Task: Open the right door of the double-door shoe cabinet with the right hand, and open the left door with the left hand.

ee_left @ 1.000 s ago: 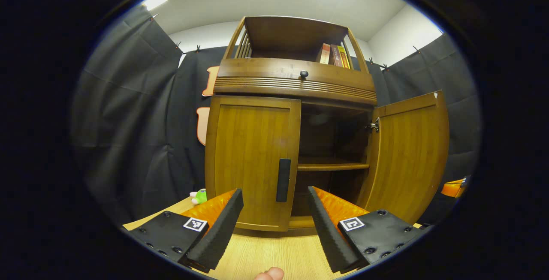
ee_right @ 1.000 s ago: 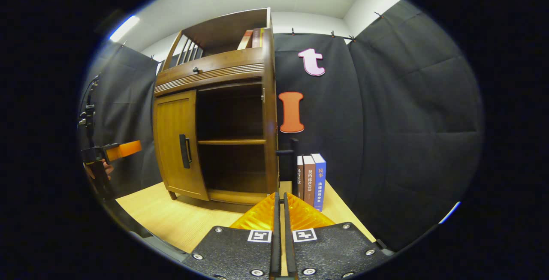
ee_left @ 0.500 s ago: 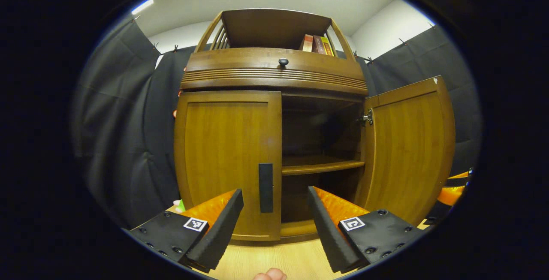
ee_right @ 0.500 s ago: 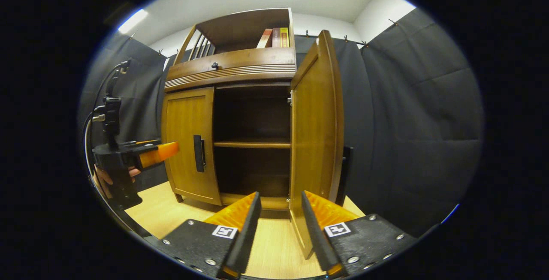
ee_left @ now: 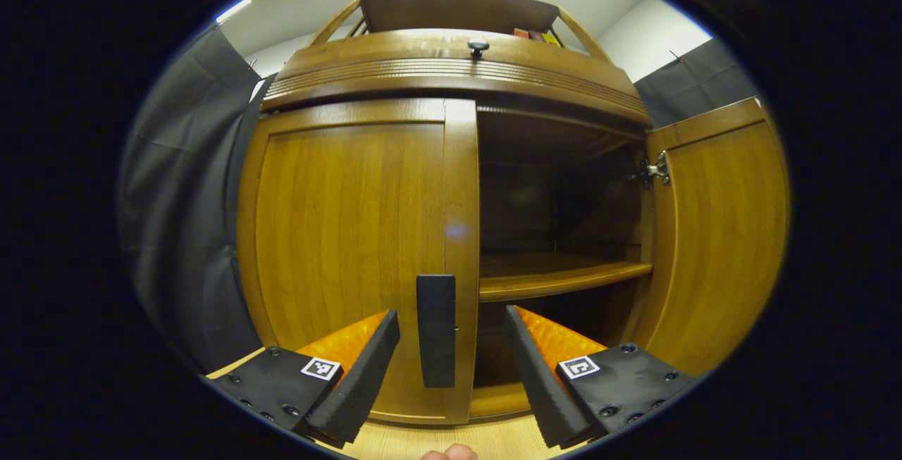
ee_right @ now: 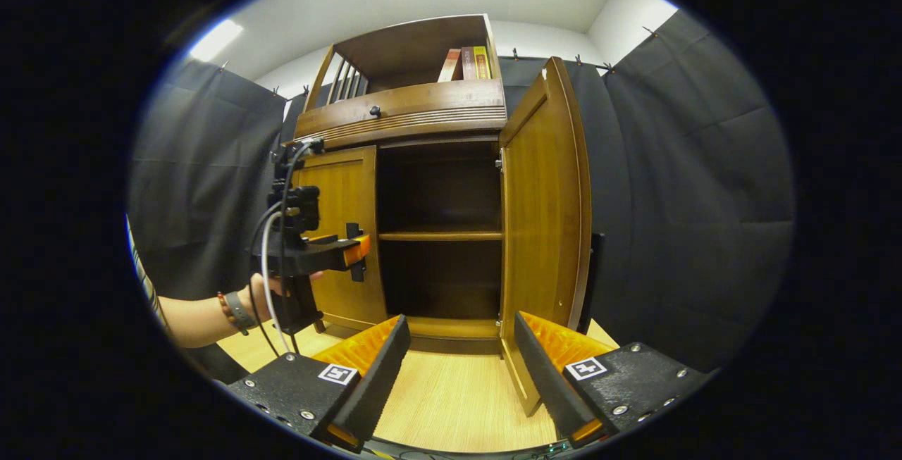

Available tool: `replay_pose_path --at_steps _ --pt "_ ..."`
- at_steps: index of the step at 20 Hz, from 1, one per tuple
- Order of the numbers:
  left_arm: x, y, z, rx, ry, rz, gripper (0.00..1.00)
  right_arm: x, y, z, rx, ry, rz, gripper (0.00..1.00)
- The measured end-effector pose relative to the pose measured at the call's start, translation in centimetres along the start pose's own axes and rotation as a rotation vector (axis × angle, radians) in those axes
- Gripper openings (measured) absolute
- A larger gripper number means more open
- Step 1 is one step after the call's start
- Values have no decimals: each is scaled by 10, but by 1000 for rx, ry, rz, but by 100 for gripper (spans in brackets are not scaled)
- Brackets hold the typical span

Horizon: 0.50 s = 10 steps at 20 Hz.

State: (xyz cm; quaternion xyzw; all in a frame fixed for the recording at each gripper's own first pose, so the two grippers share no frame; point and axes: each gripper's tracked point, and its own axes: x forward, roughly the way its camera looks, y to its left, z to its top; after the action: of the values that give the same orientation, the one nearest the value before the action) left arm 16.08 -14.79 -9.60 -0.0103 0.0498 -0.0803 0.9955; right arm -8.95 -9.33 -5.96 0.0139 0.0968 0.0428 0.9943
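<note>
Approaching: left gripper (ee_left: 451, 358), fingers spread, black door handle (ee_left: 435, 330) upright between them, just ahead, untouched. Left door (ee_left: 352, 234) shut. Right gripper (ee_right: 458, 368) spread, empty; right door (ee_right: 539, 234) open.

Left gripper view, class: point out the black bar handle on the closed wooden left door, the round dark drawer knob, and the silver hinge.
black bar handle (ee_left: 435, 330), left gripper view, mid-bar
round dark drawer knob (ee_left: 478, 45), left gripper view, knob head
silver hinge (ee_left: 657, 168), left gripper view, metal plate

Light wood bench (ee_right: 451, 403) carries shoe cabinet (ee_right: 423, 122) standing directly on it; books (ee_right: 465, 64) upright on cabinet's top shelf.
</note>
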Motion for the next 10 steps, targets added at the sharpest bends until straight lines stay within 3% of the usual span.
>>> replay_pose_path --at_steps 6,9,10 --pt "33 22 -27 -12 56 37 91 -8 -11 3 44 -13 -27 92" --pt "34 19 -24 -23 31 2 78 -11 -18 3 49 -15 -56 92" --pt "33 12 -24 -24 31 -20 70 -11 -19 2 51 -11 -56 92"
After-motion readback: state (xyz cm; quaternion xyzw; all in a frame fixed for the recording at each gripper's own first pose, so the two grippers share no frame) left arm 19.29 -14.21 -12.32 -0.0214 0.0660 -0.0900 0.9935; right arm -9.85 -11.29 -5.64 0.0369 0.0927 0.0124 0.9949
